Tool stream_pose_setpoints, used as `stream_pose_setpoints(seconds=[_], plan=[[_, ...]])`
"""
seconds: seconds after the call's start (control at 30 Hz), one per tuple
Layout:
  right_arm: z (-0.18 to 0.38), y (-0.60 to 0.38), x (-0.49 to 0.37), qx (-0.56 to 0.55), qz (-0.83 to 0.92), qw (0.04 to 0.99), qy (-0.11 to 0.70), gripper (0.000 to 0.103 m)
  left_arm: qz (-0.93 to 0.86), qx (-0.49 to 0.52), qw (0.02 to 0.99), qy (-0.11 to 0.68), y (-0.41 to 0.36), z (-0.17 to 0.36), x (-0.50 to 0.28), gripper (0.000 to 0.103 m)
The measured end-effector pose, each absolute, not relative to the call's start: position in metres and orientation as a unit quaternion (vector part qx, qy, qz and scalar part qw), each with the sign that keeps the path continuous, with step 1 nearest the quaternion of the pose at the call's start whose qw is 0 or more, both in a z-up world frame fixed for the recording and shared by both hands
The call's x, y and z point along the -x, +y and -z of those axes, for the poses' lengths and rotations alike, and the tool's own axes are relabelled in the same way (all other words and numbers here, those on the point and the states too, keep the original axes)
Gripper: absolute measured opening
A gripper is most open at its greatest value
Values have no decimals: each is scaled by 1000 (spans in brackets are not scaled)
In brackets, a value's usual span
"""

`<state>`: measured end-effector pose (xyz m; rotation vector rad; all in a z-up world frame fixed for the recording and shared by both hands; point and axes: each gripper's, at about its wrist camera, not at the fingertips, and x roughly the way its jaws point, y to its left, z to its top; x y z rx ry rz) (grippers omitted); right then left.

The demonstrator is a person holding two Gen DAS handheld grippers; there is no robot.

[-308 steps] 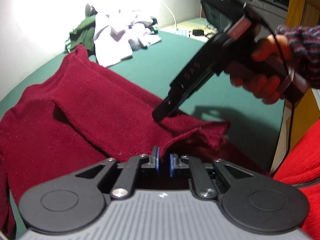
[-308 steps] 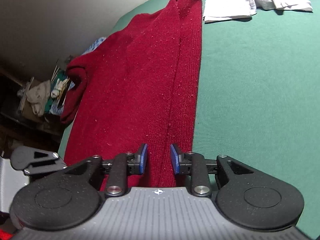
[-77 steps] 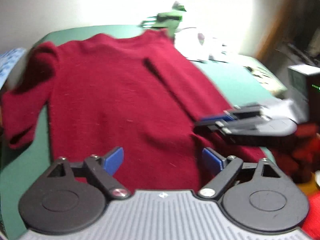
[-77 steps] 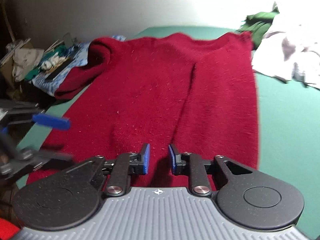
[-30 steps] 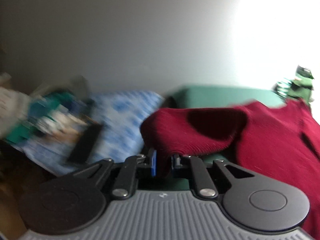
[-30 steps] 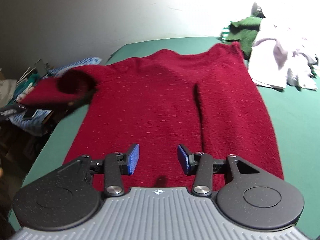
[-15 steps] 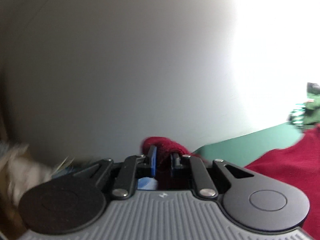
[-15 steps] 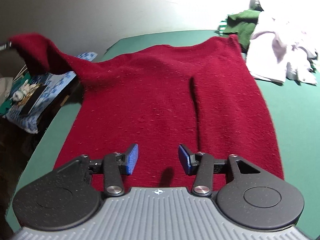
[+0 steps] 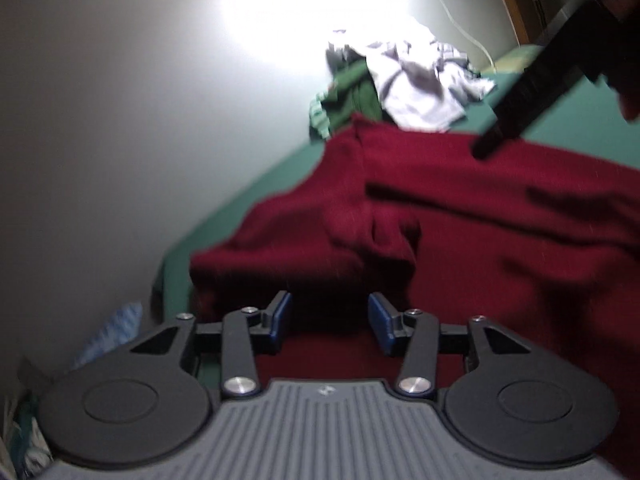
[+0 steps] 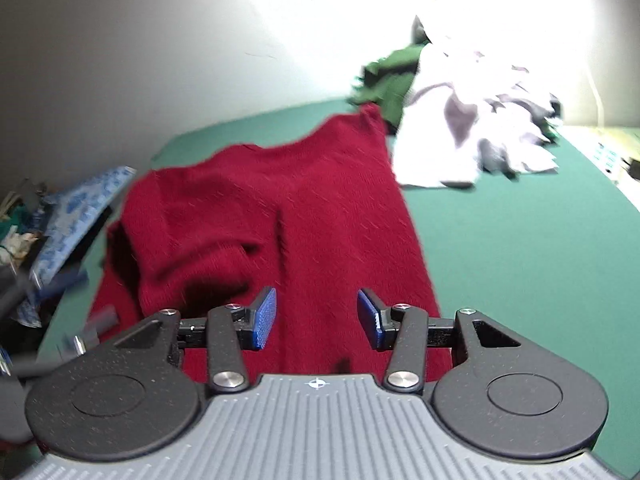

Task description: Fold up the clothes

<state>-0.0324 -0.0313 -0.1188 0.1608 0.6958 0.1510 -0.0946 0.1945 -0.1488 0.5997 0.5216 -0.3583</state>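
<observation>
- Left wrist view looks along the left gripper [image 9: 328, 322], which hovers low over the near left part of the red sweater [image 9: 500, 216]; its blue pads [image 9: 280, 320] stand wide apart with only cloth seen beyond them, nothing pinched.
- Right wrist view looks along the right gripper [image 10: 316, 318], held level above the near hem of the red sweater [image 10: 340, 208]; its blue pads [image 10: 264, 316] are likewise spread wide and grip nothing.
- The sweater lies spread on the green table [image 10: 520, 260], its neck toward the far wall; its left sleeve [image 10: 192, 248] is thrown in over the body in a loose, bunched fold, and a straight crease runs down the body just right of it.
- Only the left view shows the right gripper from outside, a dark blurred bar [image 9: 532, 84] coming in from the far right with its tip over the sweater's far edge.
- Only the right view shows the blue patterned cloth [image 10: 76, 216] off the table's left edge, and a blurred bit of the left gripper [image 10: 60, 300] at the near left.
- Both views show a white heap of clothes [image 10: 472, 136] and a green garment [image 10: 390, 76] at the far end, just past the sweater's far right shoulder.
</observation>
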Motion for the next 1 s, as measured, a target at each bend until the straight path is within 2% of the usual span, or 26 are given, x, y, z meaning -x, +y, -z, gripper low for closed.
stream_pose_setpoints(seconds=[0.17, 0.37, 0.4, 0.43, 0.47, 0.67, 0.83, 0.9, 1.0], plan=[[122, 9, 7, -40, -165, 926, 338, 59, 135, -249, 905, 318, 220, 166, 87, 61], [144, 20, -51, -154, -163, 900, 375, 58, 113, -244, 911, 314, 219, 173, 87, 66], [147, 22, -60, -161, -164, 896, 379, 49, 112, -248, 910, 312, 216, 173, 85, 65], [148, 24, -68, -153, -167, 894, 387, 14, 111, -251, 910, 311, 214, 173, 83, 65], [146, 25, -76, -145, -162, 894, 392, 5, 110, -251, 910, 311, 213, 172, 82, 65], [97, -38, -57, -209, -87, 939, 257, 4, 121, -258, 906, 314, 214, 166, 81, 66], [109, -90, -38, -226, 13, 935, 272, 5, 142, -299, 897, 291, 211, 162, 45, 63], [120, -101, -33, -221, 53, 931, 285, 11, 147, -324, 891, 282, 208, 165, 24, 63], [127, -111, -22, -221, 90, 929, 284, 27, 153, -362, 879, 268, 203, 168, -7, 63]])
